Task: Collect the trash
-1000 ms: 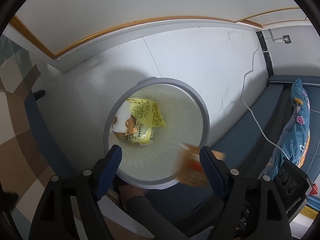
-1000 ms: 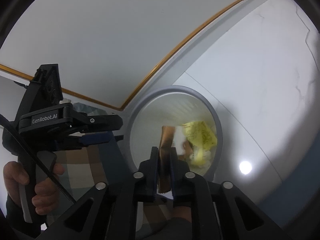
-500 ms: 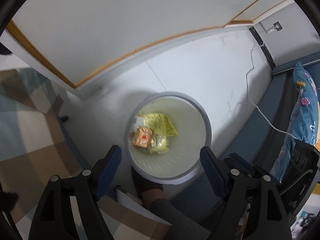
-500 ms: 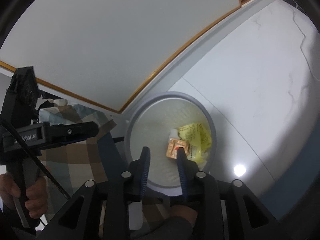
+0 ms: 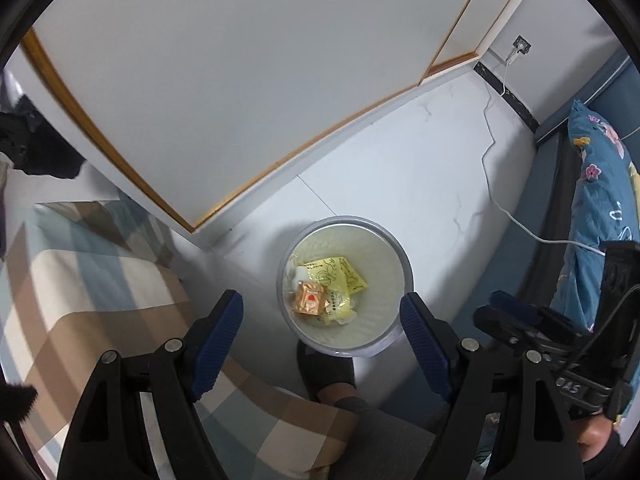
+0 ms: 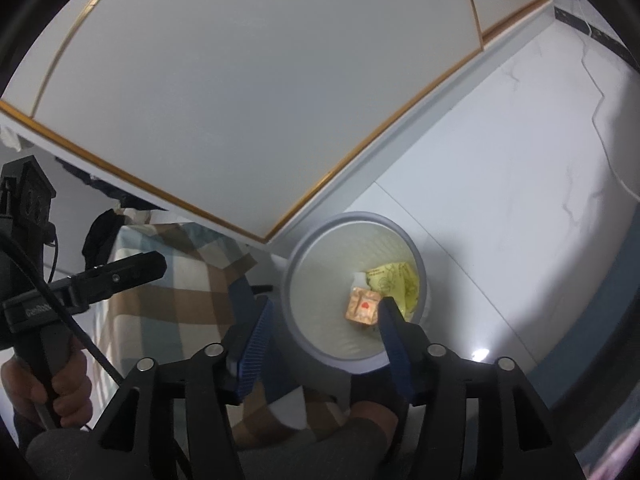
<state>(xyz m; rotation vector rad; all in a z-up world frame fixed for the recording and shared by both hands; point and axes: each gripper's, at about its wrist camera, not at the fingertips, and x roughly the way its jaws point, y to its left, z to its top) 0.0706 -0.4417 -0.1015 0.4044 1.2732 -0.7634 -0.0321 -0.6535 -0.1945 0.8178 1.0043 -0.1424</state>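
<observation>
A round grey-rimmed waste bin (image 5: pixel 347 221) (image 6: pixel 362 216) stands on the white floor below both grippers. Inside it an orange snack packet (image 5: pixel 310 299) (image 6: pixel 362 306) lies on yellow wrappers (image 5: pixel 340 276) (image 6: pixel 390 278). My left gripper (image 5: pixel 320 297) hangs high above the bin, open and holding nothing. It also shows at the left of the right wrist view as the left gripper (image 6: pixel 120 276). My right gripper (image 6: pixel 325 304) is above the bin's near rim. Its jaws are opening and nothing is between them. Its black body is also in the left wrist view as the right gripper (image 5: pixel 520 320).
A plaid bed cover (image 5: pixel 80 288) (image 6: pixel 180 296) lies left of the bin. A white panel with wooden trim (image 5: pixel 240 80) rises behind it. A white cable (image 5: pixel 490 184) crosses the floor toward a blue floral pillow (image 5: pixel 596 200). A person's slippered foot (image 5: pixel 326 364) stands by the bin.
The right gripper opened and let go of the orange packet, which now lies in the bin. Both grippers rose, so the bin looks smaller and farther.
</observation>
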